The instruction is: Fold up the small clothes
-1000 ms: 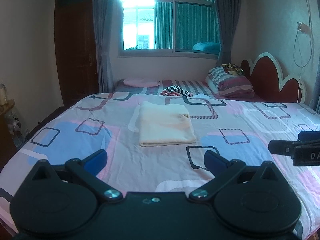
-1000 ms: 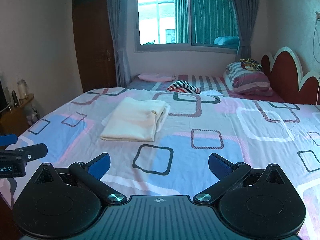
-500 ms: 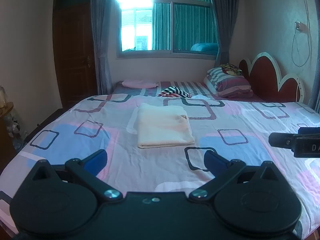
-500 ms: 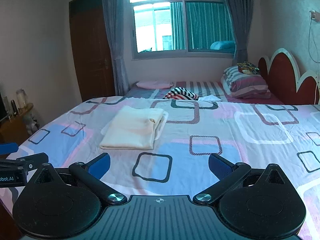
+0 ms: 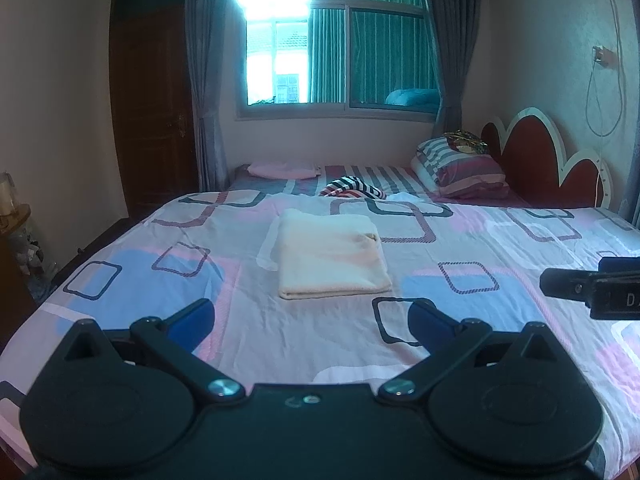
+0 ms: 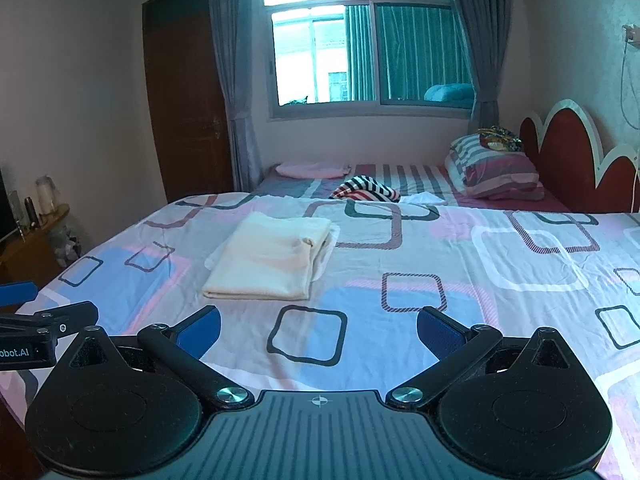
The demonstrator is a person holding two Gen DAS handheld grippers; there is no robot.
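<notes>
A cream garment lies folded into a flat rectangle on the patterned bedsheet; it also shows in the right wrist view, left of centre. My left gripper is open and empty, held above the sheet short of the garment. My right gripper is open and empty, to the right of the garment and nearer than it. The right gripper's tip shows at the right edge of the left wrist view; the left gripper's tip shows at the left edge of the right wrist view.
A striped cloth heap and a folded pink cloth lie at the far side of the bed. Pillows rest against the red headboard. A wooden side table stands at the left. A door and window are behind.
Both grippers have drawn back and risen a little from the folded garment, so the view tilts up. The garment has not moved. Both stay open.
</notes>
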